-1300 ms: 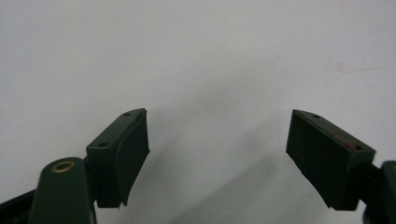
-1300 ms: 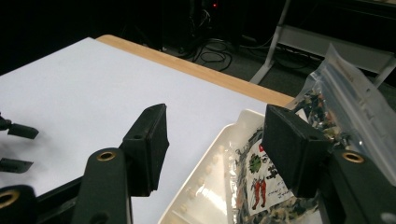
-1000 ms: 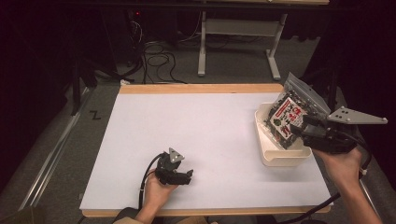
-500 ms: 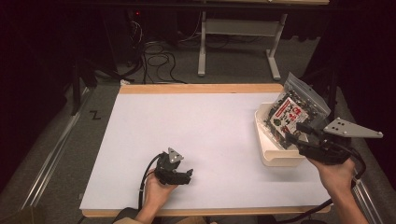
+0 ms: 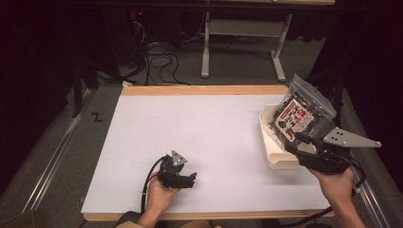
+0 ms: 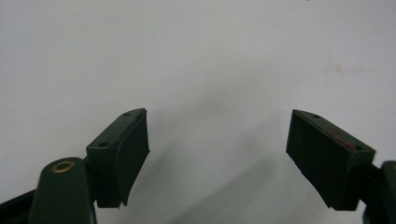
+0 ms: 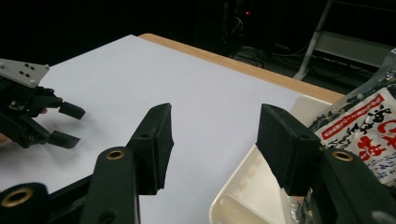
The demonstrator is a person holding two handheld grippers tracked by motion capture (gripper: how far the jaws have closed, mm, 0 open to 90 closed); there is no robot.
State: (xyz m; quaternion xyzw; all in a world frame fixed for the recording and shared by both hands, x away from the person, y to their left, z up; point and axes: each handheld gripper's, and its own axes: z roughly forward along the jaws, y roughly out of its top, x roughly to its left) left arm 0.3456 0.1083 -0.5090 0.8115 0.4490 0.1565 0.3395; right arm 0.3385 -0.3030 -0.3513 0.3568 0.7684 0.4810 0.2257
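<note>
Item: snack pouch (image 5: 302,114), clear, with red-and-white printed label, dark contents; stood tilted in the white tray (image 5: 278,159) at the right edge of the table (image 5: 209,123).

Right gripper (image 5: 297,142): held just beside the tray's near end, below the pouch; its jaws have just been closing a little yet stand apart, with nothing between them but the tray's rim (image 7: 233,186).

Left gripper (image 5: 190,179): rested on the table well apart from the tray, jaws spread wide, nothing between them.

Step judged in hand: approach to the pouch, grasp not yet made.

Next move judged: jaws to be brought round the pouch's lower edge and closed on it; crushing to be avoided.
</note>
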